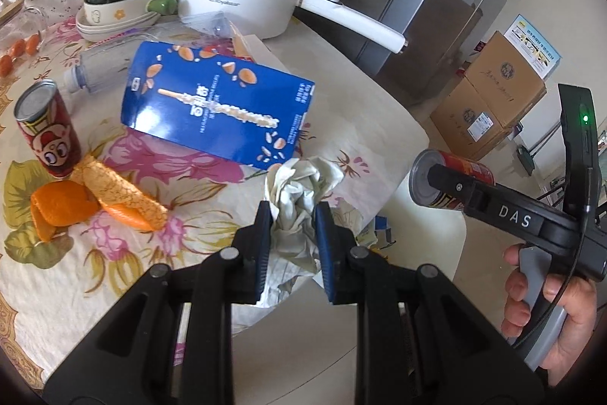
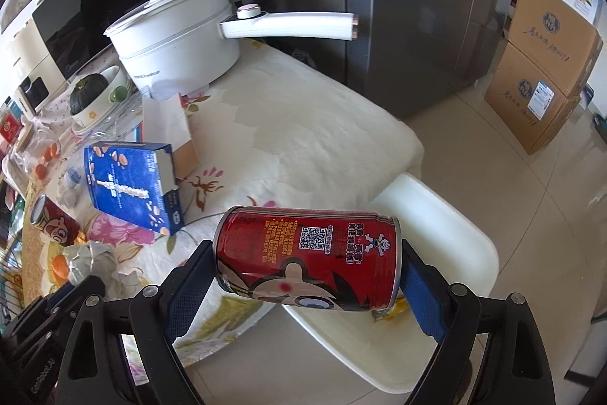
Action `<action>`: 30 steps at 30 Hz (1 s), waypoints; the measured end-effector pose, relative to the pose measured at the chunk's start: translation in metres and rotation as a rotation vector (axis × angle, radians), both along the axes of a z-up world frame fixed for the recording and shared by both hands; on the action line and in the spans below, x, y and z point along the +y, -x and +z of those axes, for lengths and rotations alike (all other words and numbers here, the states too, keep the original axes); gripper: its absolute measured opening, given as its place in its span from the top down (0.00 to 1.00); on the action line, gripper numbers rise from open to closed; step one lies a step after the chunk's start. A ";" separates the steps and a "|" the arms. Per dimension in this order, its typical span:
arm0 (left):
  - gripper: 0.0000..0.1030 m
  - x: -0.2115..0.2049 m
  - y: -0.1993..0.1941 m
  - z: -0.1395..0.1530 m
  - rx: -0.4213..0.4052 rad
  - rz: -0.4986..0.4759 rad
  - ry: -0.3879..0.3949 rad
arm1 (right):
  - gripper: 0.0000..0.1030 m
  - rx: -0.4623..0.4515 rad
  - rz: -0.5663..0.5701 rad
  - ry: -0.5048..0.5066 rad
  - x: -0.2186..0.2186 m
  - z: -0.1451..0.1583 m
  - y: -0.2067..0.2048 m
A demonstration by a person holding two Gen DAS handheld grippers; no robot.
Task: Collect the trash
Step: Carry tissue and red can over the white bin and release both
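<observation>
Right gripper (image 2: 303,276) clamps the red can (image 2: 307,257) endwise, left gripper (image 1: 294,226) pinches crumpled paper (image 1: 303,185), seemingly tissue.

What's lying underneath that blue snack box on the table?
The blue snack box rests on the flowered tablecloth, and its far end overlaps a clear plastic bottle and a pale carton behind it. Anything flat directly beneath the box is covered.

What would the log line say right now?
left gripper: shut on crumpled tissue | right gripper: shut on red can | blue box: on table
</observation>
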State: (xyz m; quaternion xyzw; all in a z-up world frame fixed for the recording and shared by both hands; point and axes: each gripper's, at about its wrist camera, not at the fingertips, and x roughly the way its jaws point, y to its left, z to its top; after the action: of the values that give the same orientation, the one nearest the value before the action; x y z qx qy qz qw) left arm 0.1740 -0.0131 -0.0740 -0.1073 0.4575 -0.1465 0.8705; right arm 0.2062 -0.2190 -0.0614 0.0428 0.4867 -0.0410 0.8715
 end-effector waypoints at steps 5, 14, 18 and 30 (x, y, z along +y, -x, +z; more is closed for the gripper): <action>0.76 -0.028 -0.005 -0.006 0.007 -0.037 0.007 | 0.10 0.003 -0.019 0.002 -0.026 0.003 0.006; 0.76 -0.078 -0.008 -0.021 0.017 -0.110 0.016 | 0.10 0.049 -0.051 -0.029 -0.079 -0.002 0.021; 0.76 -0.100 -0.009 -0.030 0.023 -0.148 0.024 | 0.10 0.064 -0.062 -0.037 -0.100 -0.005 0.029; 0.57 -0.153 -0.013 -0.046 0.021 -0.217 0.028 | 0.10 0.097 -0.107 -0.031 -0.142 -0.013 0.042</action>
State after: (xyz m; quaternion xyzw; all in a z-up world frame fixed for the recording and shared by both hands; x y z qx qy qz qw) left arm 0.1869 -0.1657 -0.1197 -0.0711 0.4736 -0.2450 0.8430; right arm 0.1642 -0.3608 -0.0744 0.0803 0.5261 -0.0819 0.8426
